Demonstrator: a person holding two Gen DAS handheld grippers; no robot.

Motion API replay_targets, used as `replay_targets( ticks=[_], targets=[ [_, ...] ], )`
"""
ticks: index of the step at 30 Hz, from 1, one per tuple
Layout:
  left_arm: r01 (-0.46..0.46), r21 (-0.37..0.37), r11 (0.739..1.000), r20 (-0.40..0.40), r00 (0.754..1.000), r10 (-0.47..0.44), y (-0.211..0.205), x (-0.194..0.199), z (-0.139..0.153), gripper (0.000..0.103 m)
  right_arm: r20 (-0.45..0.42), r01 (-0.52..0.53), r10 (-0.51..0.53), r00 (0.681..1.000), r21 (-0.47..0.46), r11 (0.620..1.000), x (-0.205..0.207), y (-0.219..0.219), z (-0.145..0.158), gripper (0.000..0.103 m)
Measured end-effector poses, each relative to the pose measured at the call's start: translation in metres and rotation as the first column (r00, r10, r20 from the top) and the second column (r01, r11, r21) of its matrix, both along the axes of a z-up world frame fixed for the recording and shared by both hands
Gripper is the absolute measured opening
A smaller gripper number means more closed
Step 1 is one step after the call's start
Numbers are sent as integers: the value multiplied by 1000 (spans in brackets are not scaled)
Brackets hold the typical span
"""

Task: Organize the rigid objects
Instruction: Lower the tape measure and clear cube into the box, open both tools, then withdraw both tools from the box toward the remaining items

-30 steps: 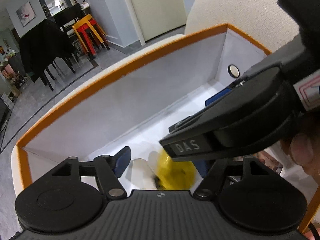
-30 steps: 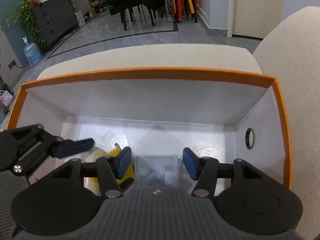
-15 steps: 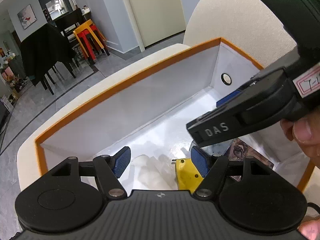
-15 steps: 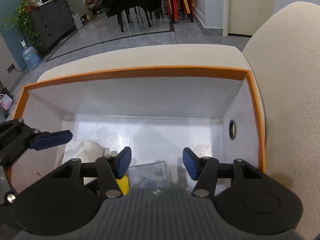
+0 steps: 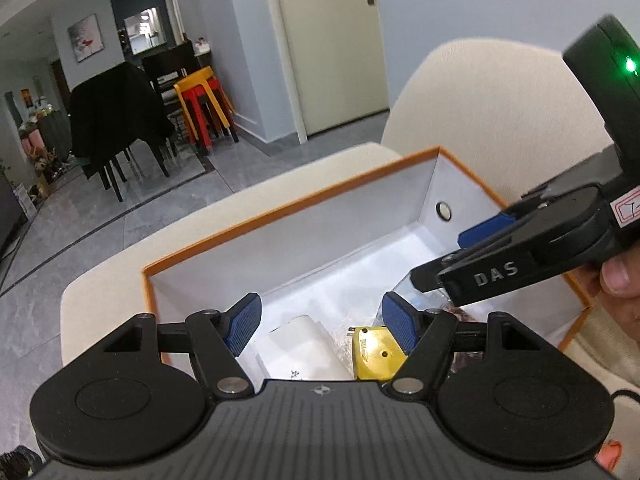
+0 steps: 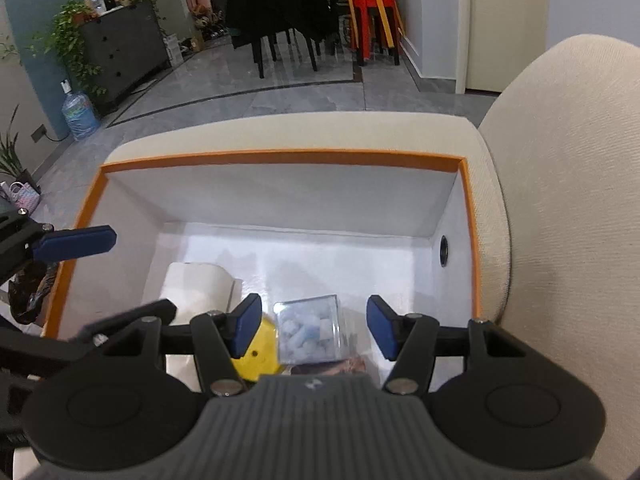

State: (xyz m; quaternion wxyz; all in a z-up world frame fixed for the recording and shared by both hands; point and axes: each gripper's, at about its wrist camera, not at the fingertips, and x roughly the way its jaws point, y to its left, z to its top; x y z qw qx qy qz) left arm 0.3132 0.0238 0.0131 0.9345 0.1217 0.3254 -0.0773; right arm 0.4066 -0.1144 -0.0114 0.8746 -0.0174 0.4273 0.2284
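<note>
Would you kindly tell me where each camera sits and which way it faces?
Left wrist: on the left claw, angled down into the orange-rimmed box; right claw and a thumb show at right.
Right wrist: on the right claw, looking down into the box; left claw's finger shows at left.
Shared: box, yellow object, white roll.

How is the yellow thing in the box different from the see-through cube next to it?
The solid yellow plastic object is opaque, while the clear plastic cube shows pale blue and white pieces inside. The yellow object is half hidden by the gripper; the cube shows fully. Both lie in the orange-rimmed white box.
</note>
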Motion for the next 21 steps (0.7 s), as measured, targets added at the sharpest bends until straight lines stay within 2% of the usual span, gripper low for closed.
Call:
replay_targets(
  ticks=[7, 10, 21],
  targets=[
    [-8, 2, 1000, 53, 999, 8, 7, -34, 9, 84, 7, -3, 3, 1000, 39, 999, -23, -20, 16, 60],
    [-16, -20, 1000, 59, 998, 17, 11, -46, 10, 85, 17, -2, 1, 1000, 46, 999, -36, -27, 22, 60],
    [-54, -45, 997, 69, 996, 57, 14, -103, -1, 86, 81, -4, 2, 997, 20, 1000, -84, -44, 32, 63]
  ],
)
